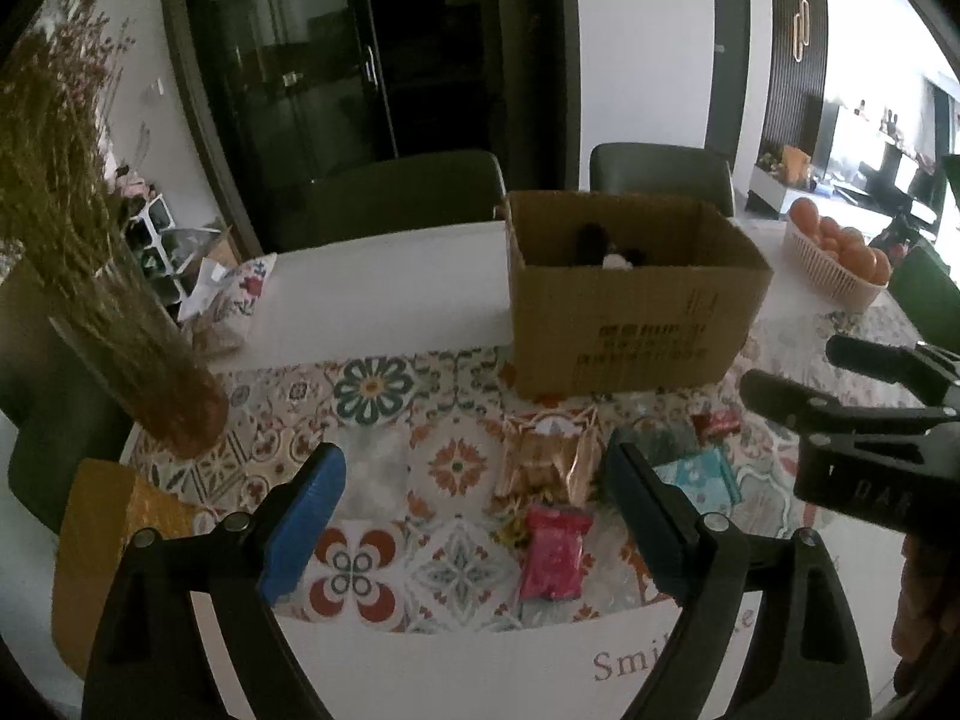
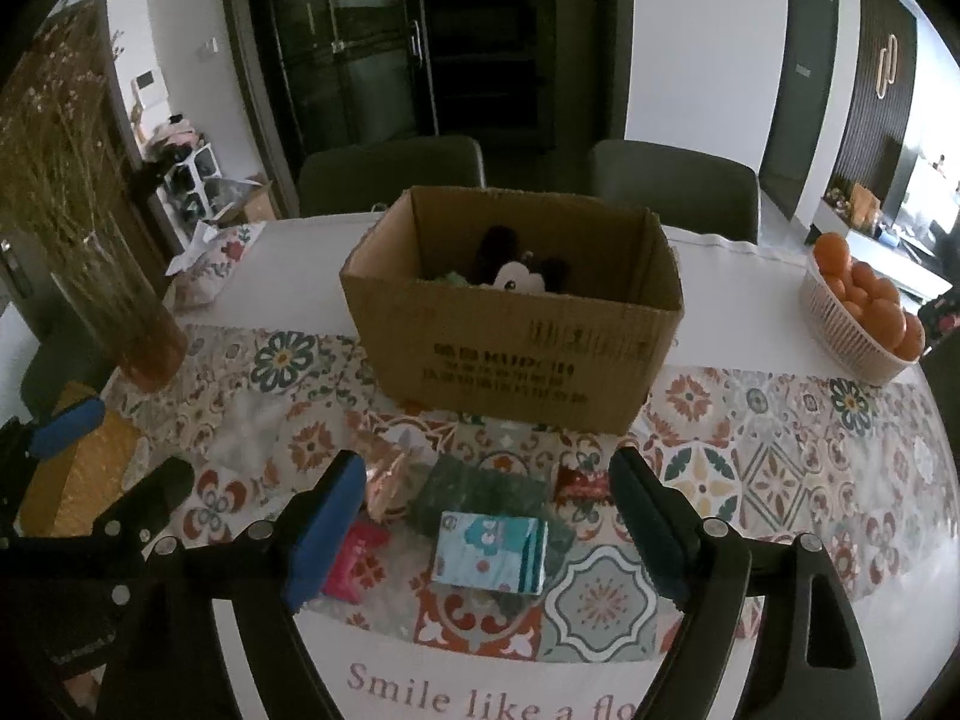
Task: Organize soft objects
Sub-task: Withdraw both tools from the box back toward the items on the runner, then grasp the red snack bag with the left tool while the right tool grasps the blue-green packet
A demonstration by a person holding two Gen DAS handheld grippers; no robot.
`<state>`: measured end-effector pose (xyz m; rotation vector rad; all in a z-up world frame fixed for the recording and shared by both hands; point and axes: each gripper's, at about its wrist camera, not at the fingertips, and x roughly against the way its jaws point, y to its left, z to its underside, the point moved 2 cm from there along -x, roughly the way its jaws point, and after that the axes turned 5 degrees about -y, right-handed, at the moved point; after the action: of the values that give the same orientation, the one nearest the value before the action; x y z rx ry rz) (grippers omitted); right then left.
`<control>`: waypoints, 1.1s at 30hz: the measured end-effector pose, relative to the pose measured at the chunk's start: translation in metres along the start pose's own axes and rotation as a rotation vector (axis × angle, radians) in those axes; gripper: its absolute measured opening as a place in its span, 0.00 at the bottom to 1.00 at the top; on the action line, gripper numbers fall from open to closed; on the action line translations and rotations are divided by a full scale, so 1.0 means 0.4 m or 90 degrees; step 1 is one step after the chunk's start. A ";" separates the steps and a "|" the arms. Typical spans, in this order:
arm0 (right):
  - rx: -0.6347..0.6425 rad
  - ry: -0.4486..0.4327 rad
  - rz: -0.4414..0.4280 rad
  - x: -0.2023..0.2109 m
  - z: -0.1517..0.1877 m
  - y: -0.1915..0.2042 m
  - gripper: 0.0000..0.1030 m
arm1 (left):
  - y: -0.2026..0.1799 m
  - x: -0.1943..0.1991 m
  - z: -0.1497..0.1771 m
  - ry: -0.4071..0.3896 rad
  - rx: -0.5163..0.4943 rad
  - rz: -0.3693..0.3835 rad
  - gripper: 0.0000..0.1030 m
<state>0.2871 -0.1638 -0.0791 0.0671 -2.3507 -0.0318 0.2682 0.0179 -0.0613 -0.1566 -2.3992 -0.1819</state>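
An open cardboard box (image 1: 630, 324) (image 2: 510, 354) stands on the patterned table runner and holds a plush toy (image 2: 522, 276). In front of it lie several soft packs: a gold foil bag (image 1: 549, 459), a pink packet (image 1: 552, 552) (image 2: 357, 561), a light-blue tissue pack (image 2: 492, 552) (image 1: 699, 477), a dark green pack (image 2: 480, 489), a small red packet (image 2: 582, 483) and a clear bag (image 2: 246, 435). My left gripper (image 1: 474, 516) is open and empty above the pink packet. My right gripper (image 2: 486, 534) is open and empty above the tissue pack.
A glass vase of dried flowers (image 1: 144, 372) stands at the left. A white basket of oranges (image 2: 864, 324) sits at the right. A yellow box (image 1: 102, 540) lies at the near left. A floral cloth pouch (image 1: 234, 300) lies behind the vase. Chairs stand behind the table.
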 end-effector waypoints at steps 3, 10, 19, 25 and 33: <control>0.004 -0.001 0.006 -0.005 0.021 0.010 0.82 | 0.003 0.001 0.026 -0.006 0.002 0.000 0.87; 0.005 0.022 0.020 -0.041 0.068 0.016 0.82 | 0.000 -0.020 0.087 0.000 -0.002 0.006 0.87; -0.001 0.077 0.025 -0.108 0.122 0.012 0.88 | -0.020 -0.085 0.156 0.043 0.006 0.042 0.87; -0.009 0.128 0.032 -0.168 0.152 0.000 0.88 | -0.031 -0.143 0.191 0.088 0.014 0.066 0.87; -0.008 0.165 0.036 -0.225 0.181 -0.010 0.88 | -0.050 -0.210 0.224 0.131 0.011 0.087 0.87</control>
<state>0.2991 -0.1625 -0.1942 -0.0017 -2.0914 -0.0102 0.2682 0.0086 -0.1854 -0.2789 -2.1768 -0.1075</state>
